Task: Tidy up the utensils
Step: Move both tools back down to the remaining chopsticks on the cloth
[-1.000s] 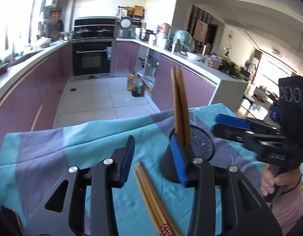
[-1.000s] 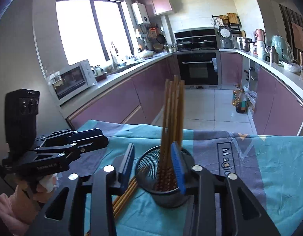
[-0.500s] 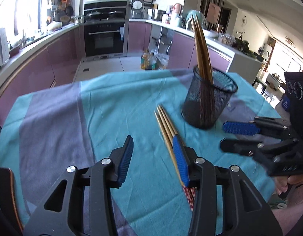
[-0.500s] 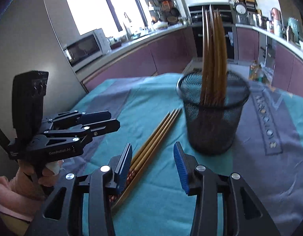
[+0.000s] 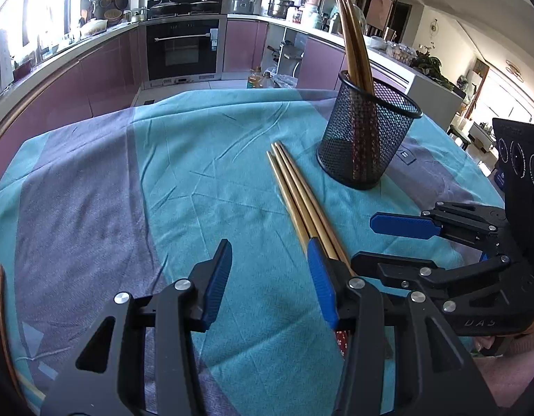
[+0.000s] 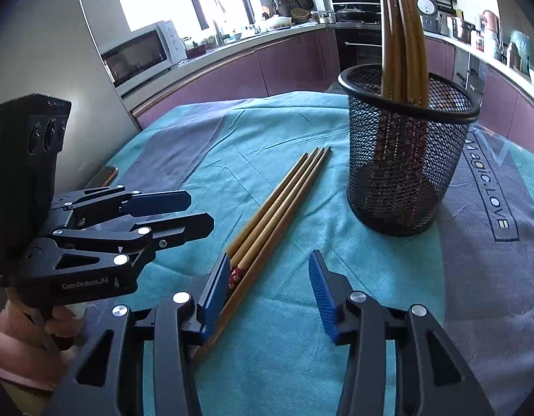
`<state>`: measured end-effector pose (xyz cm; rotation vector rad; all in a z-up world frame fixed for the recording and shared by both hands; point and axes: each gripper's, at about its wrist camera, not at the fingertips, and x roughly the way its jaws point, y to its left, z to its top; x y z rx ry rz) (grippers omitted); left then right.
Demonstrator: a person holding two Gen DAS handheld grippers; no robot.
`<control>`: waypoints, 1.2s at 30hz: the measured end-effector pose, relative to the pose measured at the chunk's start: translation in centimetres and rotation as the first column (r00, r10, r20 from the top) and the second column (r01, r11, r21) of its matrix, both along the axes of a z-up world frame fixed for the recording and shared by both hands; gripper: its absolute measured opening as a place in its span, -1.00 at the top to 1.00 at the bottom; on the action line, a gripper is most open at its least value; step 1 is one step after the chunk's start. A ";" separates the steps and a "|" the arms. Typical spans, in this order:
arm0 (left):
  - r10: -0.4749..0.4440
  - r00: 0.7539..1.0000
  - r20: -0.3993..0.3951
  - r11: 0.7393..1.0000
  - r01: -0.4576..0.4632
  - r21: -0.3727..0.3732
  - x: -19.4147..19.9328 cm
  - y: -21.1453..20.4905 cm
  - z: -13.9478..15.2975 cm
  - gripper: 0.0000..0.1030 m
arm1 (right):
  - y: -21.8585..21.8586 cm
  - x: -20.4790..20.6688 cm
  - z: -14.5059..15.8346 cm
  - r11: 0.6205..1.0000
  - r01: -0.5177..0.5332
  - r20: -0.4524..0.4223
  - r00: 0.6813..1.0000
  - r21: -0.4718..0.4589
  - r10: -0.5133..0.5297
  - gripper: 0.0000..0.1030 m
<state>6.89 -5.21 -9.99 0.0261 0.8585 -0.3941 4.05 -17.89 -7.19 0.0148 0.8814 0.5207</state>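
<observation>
A black mesh cup [image 5: 367, 138] stands on the teal cloth with several wooden chopsticks [image 5: 353, 45] upright in it; it also shows in the right wrist view [image 6: 405, 159]. A bundle of loose chopsticks [image 5: 301, 197] lies flat on the cloth beside the cup, also seen in the right wrist view [image 6: 277, 208]. My left gripper [image 5: 270, 277] is open and empty, its right finger over the bundle's near end. My right gripper [image 6: 270, 284] is open and empty, its left finger beside the bundle's patterned ends. Each gripper shows in the other's view, the right [image 5: 402, 242] and the left [image 6: 183, 211].
The table wears a teal and grey cloth [image 5: 162, 180] with printed lettering [image 6: 489, 194]. A phone-like object [image 6: 103, 176] lies at the table's left edge. Purple kitchen cabinets, an oven [image 5: 183, 48] and a microwave [image 6: 138, 55] stand beyond the table.
Both grippers have pulled back and up from the mesh cup, so the cup and loose chopsticks now sit farther ahead. Both stay open and empty.
</observation>
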 end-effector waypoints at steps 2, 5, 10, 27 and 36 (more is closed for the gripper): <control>-0.001 1.000 -0.001 1.000 0.001 0.003 0.0 -0.1 -0.1 0.13 | 0.1 0.0 0.0 1.000 0.000 0.008 1.000 -0.021 0.000 0.13; -0.003 1.000 -0.006 1.000 0.003 0.001 0.1 -0.1 -0.2 0.13 | 0.1 -0.1 -0.3 0.999 0.002 0.016 1.000 -0.046 -0.001 0.13; -0.008 1.000 -0.013 1.000 0.008 -0.001 0.4 -0.2 -0.4 0.13 | 0.4 -0.1 -0.6 0.997 0.000 0.018 1.000 -0.083 0.001 0.13; -0.034 0.999 -0.027 0.999 0.034 0.005 0.7 -0.9 -1.3 0.13 | -0.7 -0.1 -0.5 0.994 0.028 -0.002 1.000 -0.104 -0.029 0.12; -0.052 0.998 -0.043 0.998 0.054 0.038 1.6 -2.2 -2.0 0.12 | -1.4 -0.3 -0.6 0.995 0.030 -0.005 1.000 -0.098 -0.031 0.12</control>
